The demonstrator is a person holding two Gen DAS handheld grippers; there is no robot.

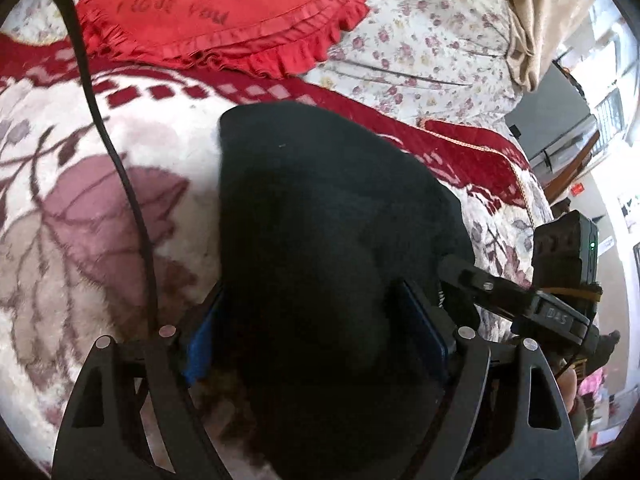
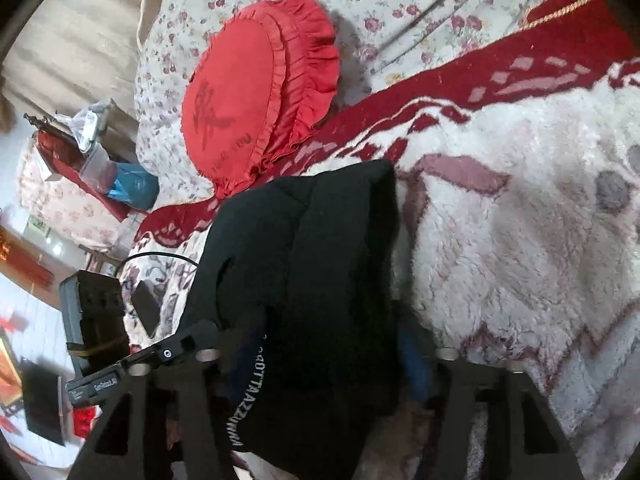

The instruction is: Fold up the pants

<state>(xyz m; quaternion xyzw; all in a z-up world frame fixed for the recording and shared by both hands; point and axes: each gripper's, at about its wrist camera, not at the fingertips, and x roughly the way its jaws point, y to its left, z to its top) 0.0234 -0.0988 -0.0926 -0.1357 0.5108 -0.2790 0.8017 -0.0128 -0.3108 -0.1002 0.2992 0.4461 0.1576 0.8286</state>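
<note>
Left gripper point(image 1: 316, 336): jaws spread wide, blue pads point(image 1: 424, 328) on either side of a thick bundle of black pants point(image 1: 320, 220); whether the pads press the cloth cannot be told. Right gripper point(image 2: 320, 356): jaws part-way apart with the same black fabric bunched between them, a band of pale lettering point(image 2: 248, 392) showing on its near edge; contact likewise cannot be told. The pants lie folded in a compact heap on a fluffy white blanket point(image 1: 80, 200) patterned with mauve leaves and a dark red border. Beyond the heap, at the far side, a red frilled cushion point(image 1: 224, 12) rests on a floral sheet point(image 1: 420, 48). A black cable point(image 1: 116, 160) trails across the blanket on the left.
</note>
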